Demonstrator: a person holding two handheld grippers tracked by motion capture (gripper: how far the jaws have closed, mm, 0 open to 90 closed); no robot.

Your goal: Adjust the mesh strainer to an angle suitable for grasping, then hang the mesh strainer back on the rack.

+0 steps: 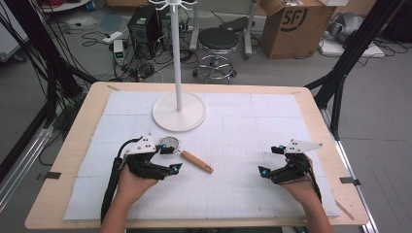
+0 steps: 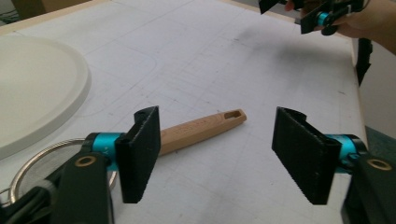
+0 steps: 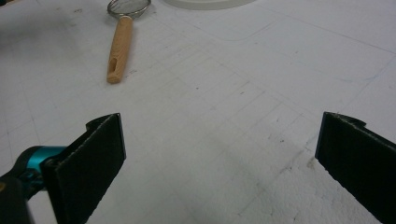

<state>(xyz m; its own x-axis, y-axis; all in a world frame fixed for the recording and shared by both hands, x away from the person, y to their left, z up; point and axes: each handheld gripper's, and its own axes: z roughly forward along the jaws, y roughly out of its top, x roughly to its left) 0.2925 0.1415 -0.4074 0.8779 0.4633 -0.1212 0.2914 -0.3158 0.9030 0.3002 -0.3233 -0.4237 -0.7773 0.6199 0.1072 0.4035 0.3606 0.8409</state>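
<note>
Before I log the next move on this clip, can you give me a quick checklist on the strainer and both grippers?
1. Left gripper jaws open, nothing between the pads: ok.
2. Strainer lying flat on the white mat, free of both grippers: ok.
3. Wooden handle unobstructed for a grasp: ok.
4. Right gripper open and empty, well away from the strainer: ok.
5. Stand base apart from the strainer ring: ok.
6. Mesh condition of the strainer: cannot tell.

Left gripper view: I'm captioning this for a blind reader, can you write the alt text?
The left gripper holds its two black fingers open and empty above a white mat. Behind them lies a small strainer with a wooden handle, beside a round white stand base.
</note>
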